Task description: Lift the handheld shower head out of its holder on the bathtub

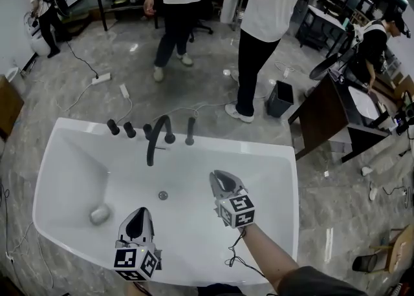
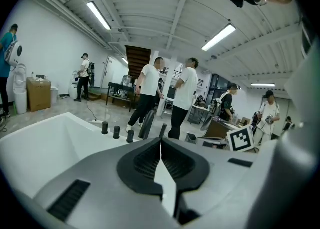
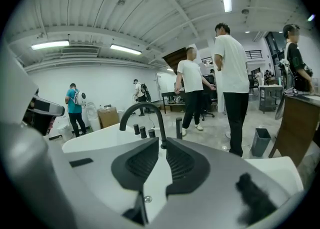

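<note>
The handheld shower head (image 1: 189, 130) is a slim black stick standing upright in its holder on the far rim of the white bathtub (image 1: 278, 159). It is just right of the arched black spout (image 1: 157, 138). It also shows in the left gripper view (image 2: 162, 130) and the right gripper view (image 3: 179, 127). My left gripper (image 1: 138, 213) hovers over the tub's near side, jaws shut and empty (image 2: 160, 142). Further forward, over the middle of the tub, my right gripper (image 1: 217, 176) is also shut and empty (image 3: 163, 141), pointing at the spout (image 3: 144, 110). Neither touches the shower head.
Three black knobs (image 1: 129, 129) stand left of the spout. The drain (image 1: 163, 194) lies in the tub floor. Two people (image 1: 265, 23) stand on the marble floor behind the tub, near a black bin (image 1: 280, 99). A dark desk (image 1: 333, 117) is at right. Cables cross the floor.
</note>
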Action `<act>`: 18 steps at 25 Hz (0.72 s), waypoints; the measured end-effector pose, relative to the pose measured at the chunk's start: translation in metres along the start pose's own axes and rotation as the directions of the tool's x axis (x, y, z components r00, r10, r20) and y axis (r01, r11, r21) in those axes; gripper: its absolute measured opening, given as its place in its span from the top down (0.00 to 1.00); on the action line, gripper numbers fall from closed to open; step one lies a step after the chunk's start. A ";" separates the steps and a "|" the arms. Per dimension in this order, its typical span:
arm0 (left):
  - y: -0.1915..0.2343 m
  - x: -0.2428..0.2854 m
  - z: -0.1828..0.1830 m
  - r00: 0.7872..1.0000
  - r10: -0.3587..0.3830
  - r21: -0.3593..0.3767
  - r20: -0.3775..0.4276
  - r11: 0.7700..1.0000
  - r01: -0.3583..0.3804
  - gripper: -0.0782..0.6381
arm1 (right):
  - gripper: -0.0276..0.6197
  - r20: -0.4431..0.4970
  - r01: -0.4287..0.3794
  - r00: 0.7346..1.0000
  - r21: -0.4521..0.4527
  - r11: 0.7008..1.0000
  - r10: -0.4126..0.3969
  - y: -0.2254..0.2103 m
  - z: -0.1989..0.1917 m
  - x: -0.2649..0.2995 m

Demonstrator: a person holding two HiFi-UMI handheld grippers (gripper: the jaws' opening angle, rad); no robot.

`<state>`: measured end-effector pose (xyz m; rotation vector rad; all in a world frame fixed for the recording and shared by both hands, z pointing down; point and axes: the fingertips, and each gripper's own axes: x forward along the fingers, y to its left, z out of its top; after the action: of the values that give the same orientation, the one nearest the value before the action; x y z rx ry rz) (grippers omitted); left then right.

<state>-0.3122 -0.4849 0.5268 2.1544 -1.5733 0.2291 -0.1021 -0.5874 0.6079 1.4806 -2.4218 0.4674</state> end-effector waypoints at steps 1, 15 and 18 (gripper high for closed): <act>0.000 0.004 -0.002 1.000 -0.007 0.006 -0.007 1.000 0.007 0.87 | 0.90 -0.003 0.000 1.000 -0.005 1.000 0.000 -0.002 0.000 0.006; 0.040 0.058 -0.032 0.999 -0.017 -0.015 -0.048 1.000 0.017 0.87 | 0.61 0.028 0.063 0.997 0.051 0.997 -0.065 -0.030 -0.017 0.085; 0.040 0.068 -0.037 0.998 -0.027 -0.019 -0.054 0.999 0.026 0.87 | 0.60 0.014 0.059 0.998 0.061 0.996 -0.060 -0.030 -0.025 0.102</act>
<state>-0.3221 -0.5355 0.5965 2.1362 -1.5096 0.2616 -0.1190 -0.6728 0.6746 1.5819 -2.3876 0.5224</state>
